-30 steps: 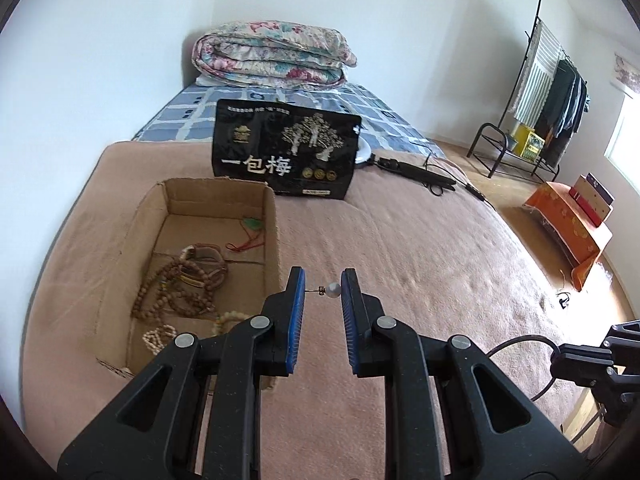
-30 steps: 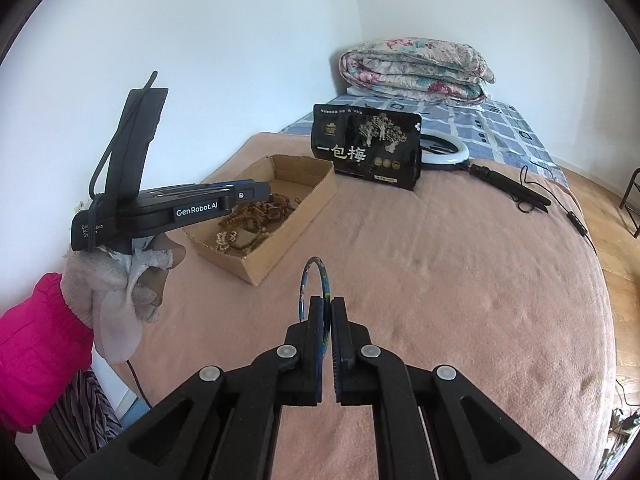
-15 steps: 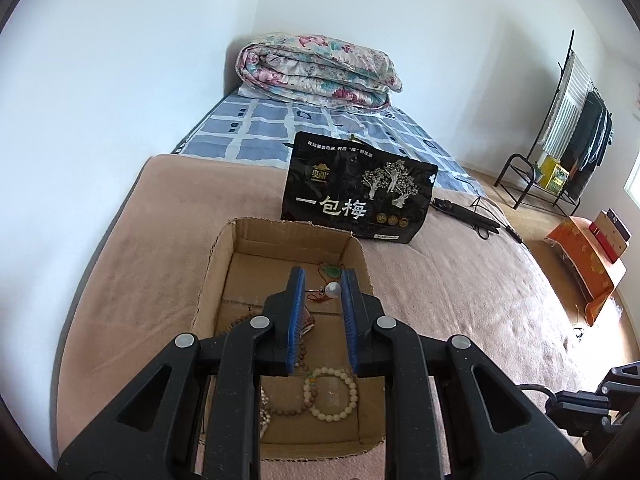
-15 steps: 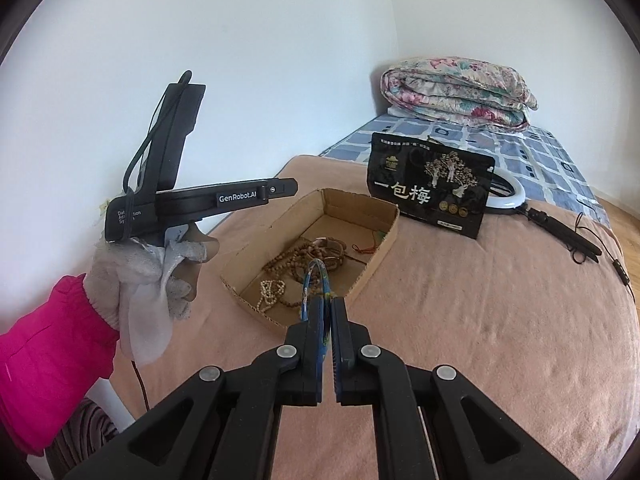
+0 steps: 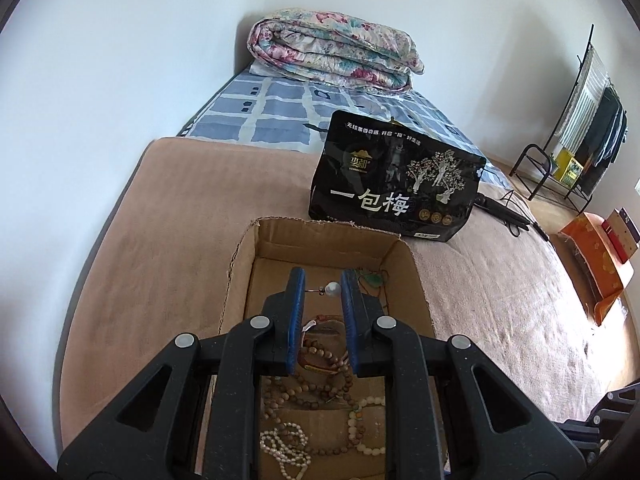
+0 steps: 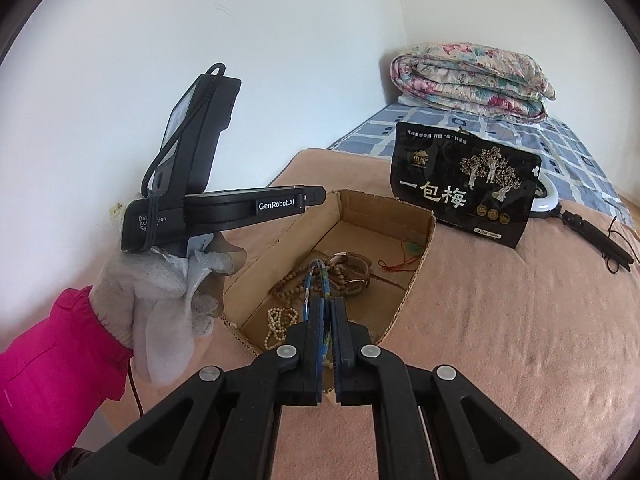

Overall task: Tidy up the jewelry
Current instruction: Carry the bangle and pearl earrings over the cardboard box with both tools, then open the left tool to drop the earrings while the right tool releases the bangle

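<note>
My left gripper (image 5: 322,289) is shut on a pearl earring (image 5: 330,289), held crosswise between the blue pads above the open cardboard box (image 5: 416,276). The box holds brown bead strands (image 5: 320,384), a white bead string (image 5: 284,446), a pale bead bracelet (image 5: 366,426) and a green pendant on red cord (image 5: 374,280). My right gripper (image 6: 327,308) is shut on a blue bangle (image 6: 316,280), which stands upright over the near end of the box (image 6: 424,248). The left gripper's body (image 6: 224,208) shows in the right wrist view, held by a gloved hand.
A black snack bag (image 5: 400,188) stands just behind the box on the tan blanket (image 5: 168,240). A folded floral quilt (image 5: 332,52) lies at the bed's head. A ring light and cables (image 6: 592,232) lie to the right. A clothes rack (image 5: 580,128) stands beyond the bed.
Both grippers have moved left and forward until they are over the box. The left still holds the earring and the right still holds the bangle.
</note>
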Demonstrator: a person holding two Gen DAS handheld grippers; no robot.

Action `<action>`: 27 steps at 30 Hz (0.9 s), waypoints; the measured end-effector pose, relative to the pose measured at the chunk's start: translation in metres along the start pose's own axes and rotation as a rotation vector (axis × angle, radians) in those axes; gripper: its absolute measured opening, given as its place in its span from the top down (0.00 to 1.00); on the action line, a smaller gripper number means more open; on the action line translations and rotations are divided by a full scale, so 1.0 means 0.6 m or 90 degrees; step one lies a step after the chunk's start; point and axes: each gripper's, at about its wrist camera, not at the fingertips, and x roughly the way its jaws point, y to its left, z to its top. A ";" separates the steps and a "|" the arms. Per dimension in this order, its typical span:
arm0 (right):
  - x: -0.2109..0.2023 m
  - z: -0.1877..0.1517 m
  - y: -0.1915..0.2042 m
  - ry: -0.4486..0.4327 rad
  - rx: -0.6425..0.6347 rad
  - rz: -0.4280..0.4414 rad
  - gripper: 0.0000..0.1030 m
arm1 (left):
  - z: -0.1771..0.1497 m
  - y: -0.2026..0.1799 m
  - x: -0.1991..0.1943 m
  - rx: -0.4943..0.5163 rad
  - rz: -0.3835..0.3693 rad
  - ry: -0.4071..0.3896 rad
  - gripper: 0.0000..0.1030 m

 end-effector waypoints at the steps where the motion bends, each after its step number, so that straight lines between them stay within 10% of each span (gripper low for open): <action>1: 0.006 0.000 -0.002 0.003 0.006 0.003 0.99 | 0.003 0.000 0.005 0.002 0.003 0.002 0.83; 17: 0.060 0.001 -0.016 0.036 0.039 0.028 0.97 | 0.016 -0.006 0.059 0.004 0.033 0.023 0.83; 21: 0.055 0.004 -0.014 0.022 0.039 0.021 0.61 | 0.017 -0.001 0.053 -0.015 0.040 0.008 0.34; 24: 0.052 0.005 -0.009 0.022 0.031 0.016 0.59 | 0.017 0.005 0.044 -0.026 0.047 -0.003 0.30; 27: 0.047 0.004 -0.005 0.016 0.024 0.005 0.32 | 0.017 0.005 0.037 -0.021 0.051 -0.002 0.30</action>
